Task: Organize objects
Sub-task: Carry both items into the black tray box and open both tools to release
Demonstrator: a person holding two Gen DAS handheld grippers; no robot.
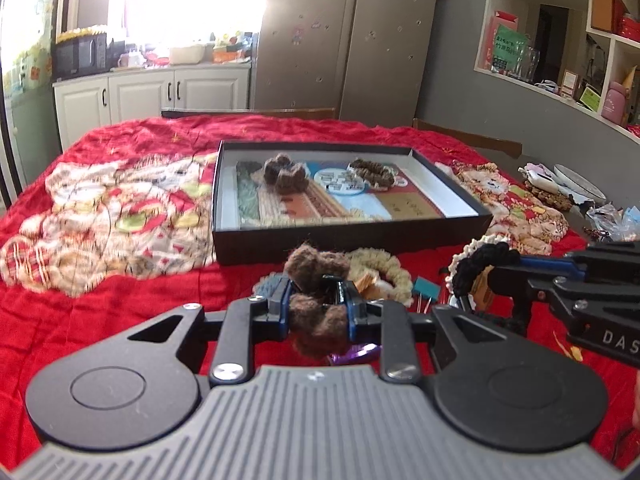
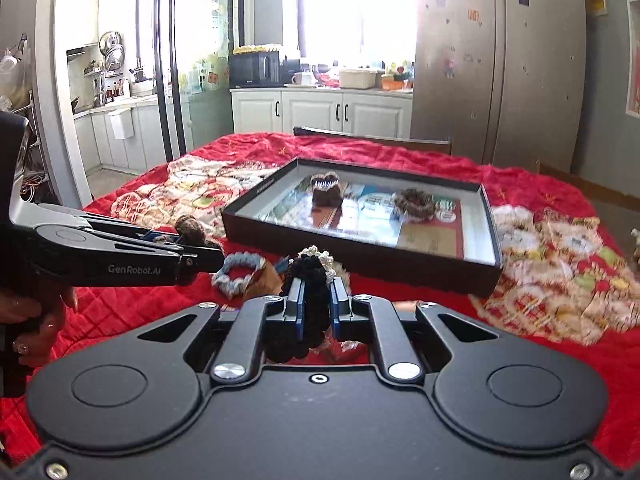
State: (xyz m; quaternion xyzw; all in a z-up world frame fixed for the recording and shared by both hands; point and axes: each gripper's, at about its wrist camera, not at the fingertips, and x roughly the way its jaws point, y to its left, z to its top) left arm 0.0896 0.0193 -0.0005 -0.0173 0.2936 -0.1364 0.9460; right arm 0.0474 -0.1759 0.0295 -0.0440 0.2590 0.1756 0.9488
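We have the left hand-held gripper (image 1: 316, 304) clamped on a brown fuzzy hair tie (image 1: 318, 292), the right hand-held gripper (image 2: 316, 304) on a black one (image 2: 306, 280). Both are light, soft, squashy; pinch the bunched band. The box (image 1: 352, 236) waits at twelve o'clock.

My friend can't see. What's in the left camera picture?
The left gripper has its jaws shut on a fuzzy brown scrunchie above a red blanket. Behind sits a black tray holding two more scrunchies.
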